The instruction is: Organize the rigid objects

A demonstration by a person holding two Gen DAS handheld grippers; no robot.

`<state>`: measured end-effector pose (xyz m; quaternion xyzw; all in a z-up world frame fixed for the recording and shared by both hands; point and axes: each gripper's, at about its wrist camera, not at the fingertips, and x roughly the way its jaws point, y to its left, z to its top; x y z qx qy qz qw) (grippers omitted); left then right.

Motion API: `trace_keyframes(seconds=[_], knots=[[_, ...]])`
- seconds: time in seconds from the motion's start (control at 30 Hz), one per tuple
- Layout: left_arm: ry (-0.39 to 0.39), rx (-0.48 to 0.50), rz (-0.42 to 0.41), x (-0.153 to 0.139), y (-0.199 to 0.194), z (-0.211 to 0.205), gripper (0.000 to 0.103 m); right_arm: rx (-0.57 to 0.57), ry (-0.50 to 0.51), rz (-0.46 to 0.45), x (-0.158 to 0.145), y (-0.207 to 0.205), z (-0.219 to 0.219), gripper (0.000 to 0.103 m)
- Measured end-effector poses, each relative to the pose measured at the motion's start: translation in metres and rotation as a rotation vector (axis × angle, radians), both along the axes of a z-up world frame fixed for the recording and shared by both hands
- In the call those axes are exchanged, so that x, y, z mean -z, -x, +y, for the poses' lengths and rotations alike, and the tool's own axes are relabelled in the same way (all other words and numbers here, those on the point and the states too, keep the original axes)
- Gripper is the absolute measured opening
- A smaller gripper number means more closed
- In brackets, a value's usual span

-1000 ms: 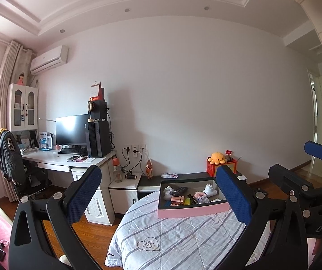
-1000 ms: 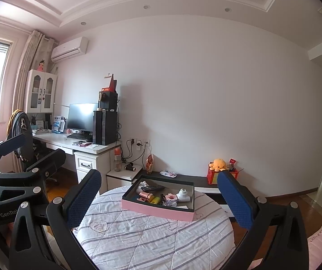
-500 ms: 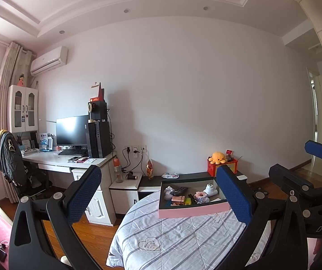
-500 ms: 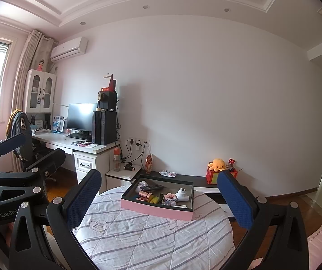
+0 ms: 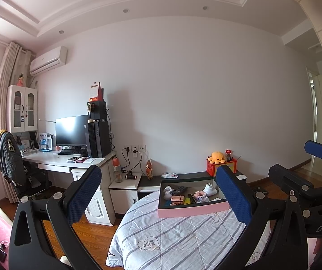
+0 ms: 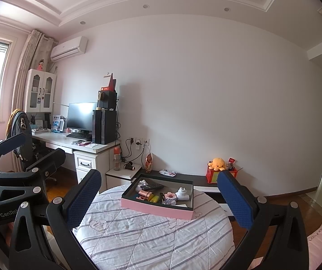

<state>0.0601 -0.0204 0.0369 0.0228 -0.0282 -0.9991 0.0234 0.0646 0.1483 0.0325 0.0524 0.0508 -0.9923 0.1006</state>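
On the quilted table (image 6: 152,231), pink tray (image 6: 156,208) lies long-axis sideways; both grippers' jaws gape wide, empty.

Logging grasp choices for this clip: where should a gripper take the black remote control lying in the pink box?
Probably across the narrow width of the black remote control, near its middle, coming from above. It lies flat and long at the back of the pink-sided box, whose walls block a sideways approach. Both grippers, right and left, are open.
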Motion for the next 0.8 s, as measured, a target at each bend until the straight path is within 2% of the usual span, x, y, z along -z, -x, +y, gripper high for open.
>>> trace_keyframes(seconds=[0.37,0.8], knots=[[0.013,0.008,0.046,-0.001,-0.0029,0.0001,0.103,-0.004,0.004,0.002,0.0016,-0.003,-0.0011,0.103],[0.012,0.007,0.046,-0.0015,-0.0025,-0.0012,0.103,-0.003,0.005,0.007,-0.0001,-0.0035,0.0004,0.103]])
